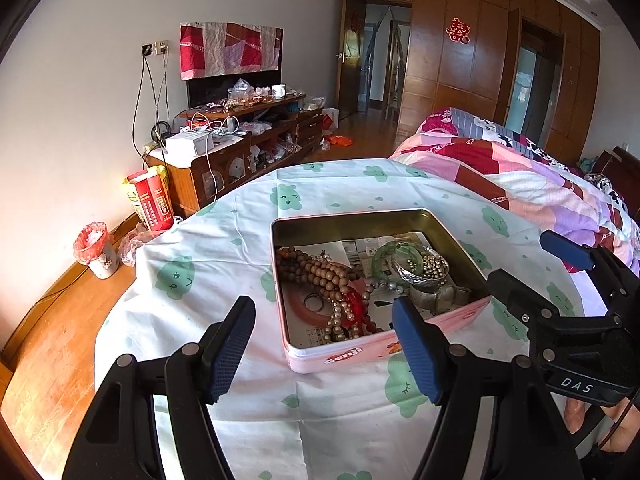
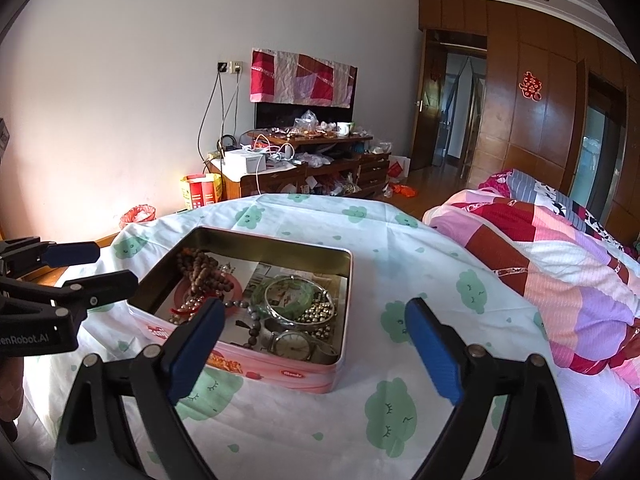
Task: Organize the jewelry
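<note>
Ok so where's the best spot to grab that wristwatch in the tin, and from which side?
Probably take the wristwatch by its round case, coming straight down from above. It lies flat, face up, in the near corner of the pink tin, so the tin walls block a sideways approach. The right gripper is open and nearest.

White cloth with green cloud faces (image 1: pixel 224 248) covers the surface, centre of frame. Patchwork quilt (image 1: pixel 520 176) in pink, red and purple lies bunched at right. Low wooden cabinet (image 1: pixel 224 168) against the wall, upper left of centre, its top cluttered with a white box (image 1: pixel 188 144), cables, plastic bags and a white mug (image 1: pixel 279 90). Red-and-pink cloth (image 1: pixel 230 50) hangs over the dark screen above it. Wall socket (image 1: pixel 155 47) with cords dropping down. On the wood floor at left: red-and-yellow bag (image 1: pixel 150 198), small bin with a red liner (image 1: pixel 96 248). Wood-panelled wall with a red paper character (image 1: pixel 459 30), upper right; open doorway (image 1: pixel 380 52) beside it.
</note>
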